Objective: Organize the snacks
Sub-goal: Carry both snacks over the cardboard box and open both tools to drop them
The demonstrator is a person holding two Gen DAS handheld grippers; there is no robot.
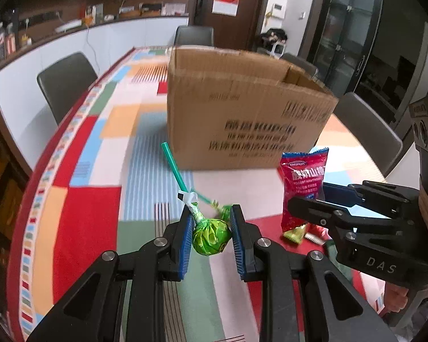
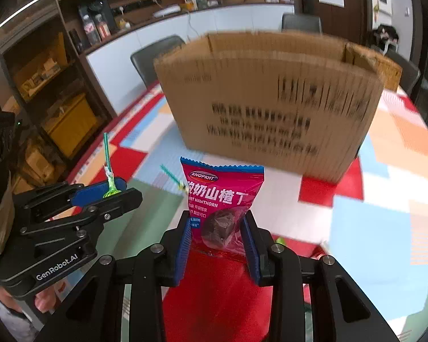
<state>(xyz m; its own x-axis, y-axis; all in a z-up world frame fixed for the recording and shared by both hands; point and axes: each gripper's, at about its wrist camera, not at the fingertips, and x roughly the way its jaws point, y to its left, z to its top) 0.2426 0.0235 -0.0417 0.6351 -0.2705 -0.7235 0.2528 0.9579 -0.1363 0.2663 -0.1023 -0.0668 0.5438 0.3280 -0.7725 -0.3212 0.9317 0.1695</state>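
A green-wrapped lollipop (image 1: 211,236) with a teal stick sits between the blue pads of my left gripper (image 1: 211,213), which is shut on its head and lifted off the table. My right gripper (image 2: 218,219) is shut on a pink hawthorn snack packet (image 2: 222,196), held upright. In the left wrist view the right gripper (image 1: 311,196) and its packet (image 1: 304,171) hang to the right. The right wrist view shows the left gripper (image 2: 122,188) with the lollipop (image 2: 111,188) at the left. An open cardboard box (image 1: 242,105) (image 2: 271,99) stands just beyond both.
A second green lollipop (image 1: 222,208) lies on the colourful patchwork tablecloth (image 1: 100,171) beyond the left fingers. Small wrapped candies (image 1: 295,232) lie below the right gripper. Dark chairs (image 1: 65,82) ring the table; a counter and shelves stand behind.
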